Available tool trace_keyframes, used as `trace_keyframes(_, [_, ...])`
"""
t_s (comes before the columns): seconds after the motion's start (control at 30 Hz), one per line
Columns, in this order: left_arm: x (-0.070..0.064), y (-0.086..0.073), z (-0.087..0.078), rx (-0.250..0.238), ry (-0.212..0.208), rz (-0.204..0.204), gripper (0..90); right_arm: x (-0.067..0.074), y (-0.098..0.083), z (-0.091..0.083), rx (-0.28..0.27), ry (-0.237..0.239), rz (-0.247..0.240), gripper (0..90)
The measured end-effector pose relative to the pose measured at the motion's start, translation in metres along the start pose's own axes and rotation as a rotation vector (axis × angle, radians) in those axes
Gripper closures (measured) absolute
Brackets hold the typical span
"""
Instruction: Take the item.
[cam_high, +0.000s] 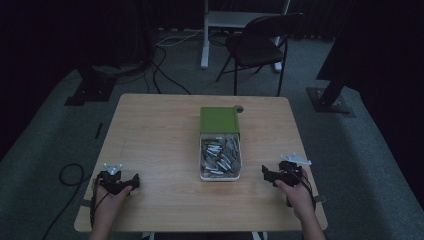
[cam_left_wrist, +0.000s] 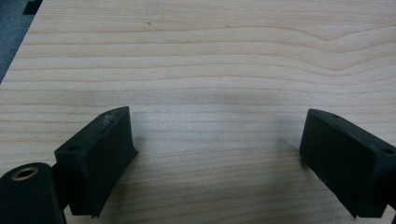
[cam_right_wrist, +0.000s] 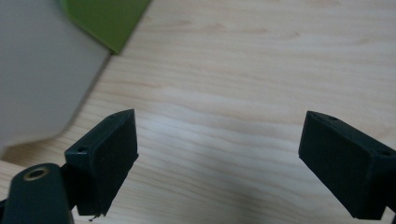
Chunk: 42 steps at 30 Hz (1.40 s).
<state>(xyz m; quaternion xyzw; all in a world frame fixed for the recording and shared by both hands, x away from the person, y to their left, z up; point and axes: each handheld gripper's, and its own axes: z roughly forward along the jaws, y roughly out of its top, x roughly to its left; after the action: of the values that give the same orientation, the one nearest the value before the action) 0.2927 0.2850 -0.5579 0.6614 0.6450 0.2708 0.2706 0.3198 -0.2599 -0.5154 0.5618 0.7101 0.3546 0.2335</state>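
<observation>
A white box (cam_high: 220, 159) with a green lid (cam_high: 219, 120) slid back lies at the middle of the wooden table (cam_high: 160, 135), and several small grey metal pieces fill its uncovered part. My left gripper (cam_high: 118, 181) rests near the front left edge, held by a hand; its jaws stand wide apart over bare wood, left gripper (cam_left_wrist: 217, 154). My right gripper (cam_high: 281, 175) sits at the front right, a little right of the box, also open with nothing between its jaws, right gripper (cam_right_wrist: 219, 156). The box's white wall (cam_right_wrist: 42, 70) and green lid (cam_right_wrist: 105, 18) lie to its left.
A small dark round object (cam_high: 239, 108) sits by the lid's far right corner. Beyond the table stand a black folding chair (cam_high: 257, 45), a white desk leg (cam_high: 205, 35) and cables on the grey carpet. Dark stands flank both sides.
</observation>
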Motion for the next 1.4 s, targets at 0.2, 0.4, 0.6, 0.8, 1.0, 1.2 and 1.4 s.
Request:
trace_keyframes(0.2, [0.0,0.0,0.0,0.0,0.0,0.0,10.5,0.014,0.013,-0.008,-0.033,0.045,-0.031,11.4])
trace_keyframes(0.4, [0.0,0.0,0.0,0.0,0.0,0.0,10.5,0.031,0.025,-0.014,-0.056,0.076,-0.063,13.8])
trace_keyframes(0.6, [0.0,0.0,0.0,0.0,0.002,-0.001,10.4,0.046,0.033,-0.019,-0.09,0.119,-0.102,13.9])
trace_keyframes(0.8, [0.0,0.0,0.0,0.0,0.002,-0.001,10.4,0.057,0.04,-0.025,-0.133,0.162,-0.147,14.3])
trace_keyframes(1.0, [0.0,0.0,0.0,0.0,0.002,-0.001,10.3,0.066,0.047,-0.03,-0.17,0.202,-0.201,21.4])
trace_keyframes(1.2, [0.0,0.0,0.0,0.0,0.002,-0.001,10.4,0.077,0.049,-0.032,-0.177,0.23,-0.265,27.1])
trace_keyframes(1.4, [0.0,0.0,0.0,0.0,0.002,-0.001,10.3,0.093,0.05,-0.035,-0.167,0.269,-0.357,36.8])
